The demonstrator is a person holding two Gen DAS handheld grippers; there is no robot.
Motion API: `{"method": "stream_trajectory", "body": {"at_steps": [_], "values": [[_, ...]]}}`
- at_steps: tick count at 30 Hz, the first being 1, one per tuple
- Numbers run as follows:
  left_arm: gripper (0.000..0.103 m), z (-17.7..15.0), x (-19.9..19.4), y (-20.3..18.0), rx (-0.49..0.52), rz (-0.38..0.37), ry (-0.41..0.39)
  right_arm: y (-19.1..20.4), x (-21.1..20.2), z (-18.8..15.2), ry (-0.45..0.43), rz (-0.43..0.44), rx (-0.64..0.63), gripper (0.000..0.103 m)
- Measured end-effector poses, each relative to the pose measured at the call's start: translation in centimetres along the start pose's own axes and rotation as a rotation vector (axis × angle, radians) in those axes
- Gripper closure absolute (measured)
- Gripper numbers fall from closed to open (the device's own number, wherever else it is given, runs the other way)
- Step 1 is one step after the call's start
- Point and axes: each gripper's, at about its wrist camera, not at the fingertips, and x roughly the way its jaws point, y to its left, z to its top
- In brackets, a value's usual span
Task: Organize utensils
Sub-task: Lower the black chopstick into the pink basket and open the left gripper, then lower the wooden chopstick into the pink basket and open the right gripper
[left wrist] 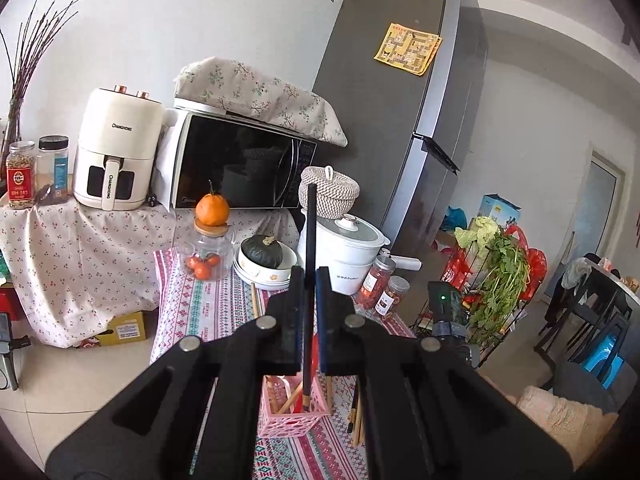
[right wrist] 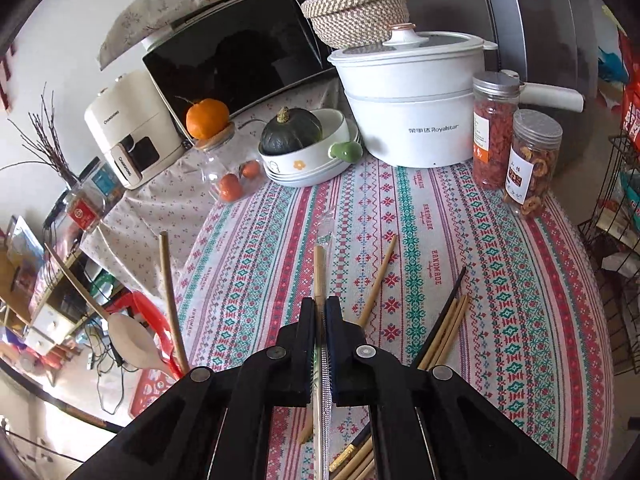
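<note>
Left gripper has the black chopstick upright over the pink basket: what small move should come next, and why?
Probably lower the left gripper slightly, then open. The long black chopstick hangs upright, its lower tip already inside the pink plastic lattice basket among wooden utensils.

White walls (left wrist: 200, 20), grey fridge (left wrist: 392, 120), pale tiled floor (left wrist: 60, 408).

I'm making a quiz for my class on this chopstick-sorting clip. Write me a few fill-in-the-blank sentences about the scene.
1. The left tongs grip a ____ chopstick above the pink basket.
2. The right tongs are shut on a wrapped chopstick of ____ colour.
3. An ____ sits on the glass jar's lid.

Missing words: black; light wood; orange
</note>
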Motion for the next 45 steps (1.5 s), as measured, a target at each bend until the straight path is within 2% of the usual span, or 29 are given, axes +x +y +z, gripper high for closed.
{"method": "stream_trajectory", "body": {"at_steps": [4,9,17,23,29,30,31,32,34,37,41,45], "values": [[0.097,-0.7,1.9,-0.3,0.051,0.052,0.016,0.5,-2.9,-0.2,-0.079,0.016,0.003,0.098],[0.097,-0.9,3.1,0.2,0.070,0.083,-0.007,0.8,-4.8,-0.3,-0.146,0.010,-0.010,0.098],[0.097,-0.5,3.4,-0.2,0.080,0.097,-0.025,0.5,-5.9,-0.4,-0.171,0.014,-0.018,0.098],[0.097,-1.0,5.0,-0.1,0.072,0.097,0.037,0.9,-6.6,-0.3,-0.209,0.018,-0.022,0.098],[0.096,-1.9,6.9,0.6,0.059,0.105,0.134,1.8,-7.2,-0.3,-0.249,0.025,-0.032,0.098],[0.092,-2.1,7.1,0.7,0.051,0.102,0.142,1.9,-7.4,-0.4,-0.257,0.028,-0.033,0.098],[0.080,-2.2,7.3,0.9,0.044,0.098,0.149,2.1,-7.6,-0.4,-0.266,0.031,-0.032,0.098],[0.059,-2.3,7.4,1.0,0.032,0.099,0.152,2.3,-7.8,-0.5,-0.275,0.035,-0.033,0.098],[0.032,-2.5,7.3,1.3,-0.003,0.103,0.152,2.8,-8.3,-0.6,-0.301,0.044,-0.040,0.098],[0.021,-2.4,7.0,1.6,-0.041,0.100,0.190,3.8,-9.1,-0.8,-0.341,0.061,-0.048,0.098],[0.009,-3.2,6.5,2.4,-0.060,0.169,0.287,5.6,-10.3,-1.1,-0.414,0.076,-0.053,0.098],[0.007,-4.6,6.1,4.2,-0.092,0.237,0.414,8.0,-10.5,-1.4,-0.495,0.074,-0.053,0.098]]}}
